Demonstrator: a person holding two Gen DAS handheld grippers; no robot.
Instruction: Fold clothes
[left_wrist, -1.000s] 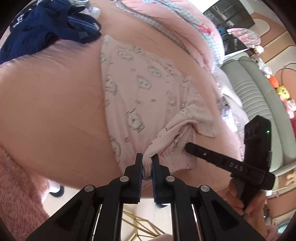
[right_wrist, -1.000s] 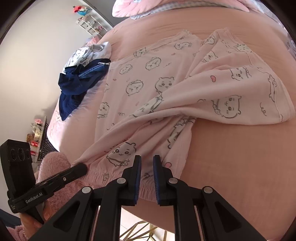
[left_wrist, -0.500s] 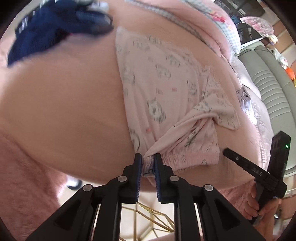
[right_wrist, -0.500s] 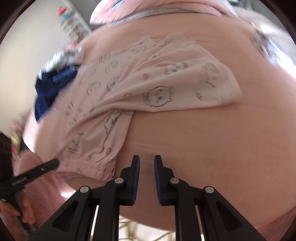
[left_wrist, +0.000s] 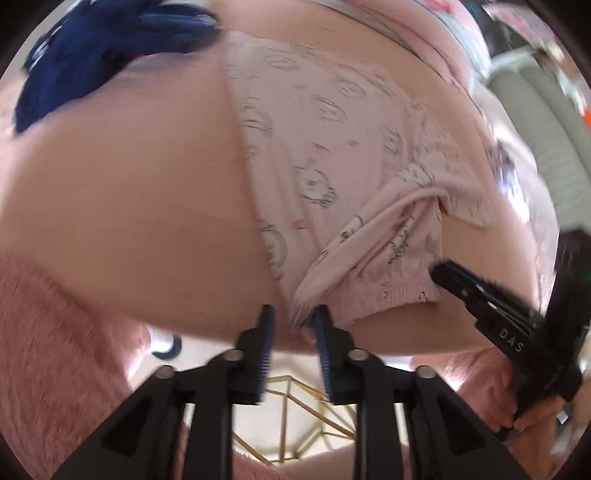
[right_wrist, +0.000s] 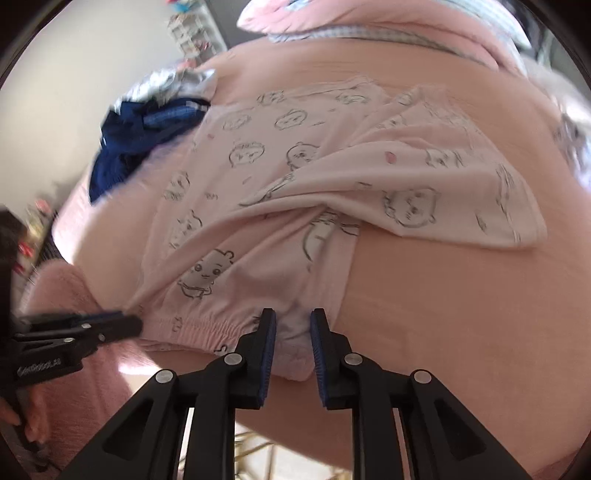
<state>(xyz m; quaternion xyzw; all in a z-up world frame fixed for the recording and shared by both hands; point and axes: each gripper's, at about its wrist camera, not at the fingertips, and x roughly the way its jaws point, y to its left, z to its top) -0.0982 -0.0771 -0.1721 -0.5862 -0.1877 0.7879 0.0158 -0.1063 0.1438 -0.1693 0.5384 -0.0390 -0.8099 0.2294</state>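
Pale pink pyjama bottoms (left_wrist: 325, 147) with cartoon prints lie spread on the pink bed sheet (left_wrist: 129, 203), one leg folded across, elastic waistband at the near edge. My left gripper (left_wrist: 293, 314) is at the waistband's left corner; its jaws are opening and the cloth corner hangs loose between them. My right gripper (right_wrist: 293, 317) straddles the waistband's right corner of the bottoms (right_wrist: 295, 192); its jaws are opening too, with cloth between them. Each wrist view shows the other gripper at the waistband: the right gripper (left_wrist: 439, 273) and the left gripper (right_wrist: 135, 325).
A heap of navy clothes (left_wrist: 92, 48) lies at the far left of the bed. A pink quilt with a checked edge (right_wrist: 369, 22) lies along the far side. Fuzzy pink fabric (left_wrist: 48, 350) hangs by the near edge, with a gold wire frame (left_wrist: 295, 402) below. A grey padded surface (left_wrist: 535, 122) stands at the right.
The left jaws have parted from the waistband corner they pinched. The right gripper swung right over bare sheet, then came back left to the waistband, and its jaws have widened.
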